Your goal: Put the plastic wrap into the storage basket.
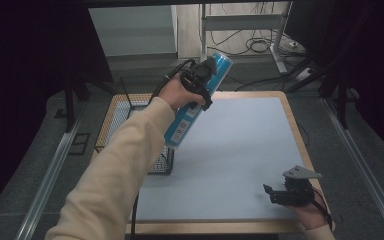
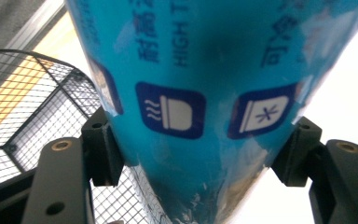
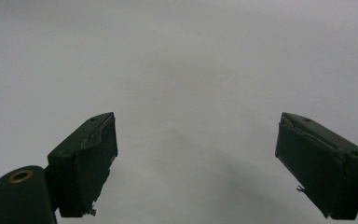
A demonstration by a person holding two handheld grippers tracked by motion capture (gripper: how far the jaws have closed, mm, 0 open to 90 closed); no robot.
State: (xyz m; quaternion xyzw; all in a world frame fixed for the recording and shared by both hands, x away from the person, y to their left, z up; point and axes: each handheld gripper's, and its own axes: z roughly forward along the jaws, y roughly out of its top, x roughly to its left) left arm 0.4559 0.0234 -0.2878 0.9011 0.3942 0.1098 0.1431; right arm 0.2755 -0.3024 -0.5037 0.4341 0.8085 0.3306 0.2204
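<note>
A long blue packaged roll [image 1: 198, 102] with white icons and print is held tilted in the air over the table's back left. My left gripper [image 1: 200, 80] is shut on its upper part. In the left gripper view the blue roll [image 2: 205, 93] sits pinched between both black jaws of the left gripper [image 2: 200, 154]. My right gripper [image 1: 280, 194] rests low near the table's front right corner. In the right gripper view the right gripper [image 3: 196, 163] stands open over the bare light-blue surface, with nothing between its fingers.
A black wire basket [image 1: 130, 107] stands at the table's left edge, below and beside the roll's lower end; its mesh [image 2: 32, 107] shows in the left gripper view. The light-blue table mat [image 1: 235, 160] has a wooden border. Cables and a desk frame lie on the floor behind.
</note>
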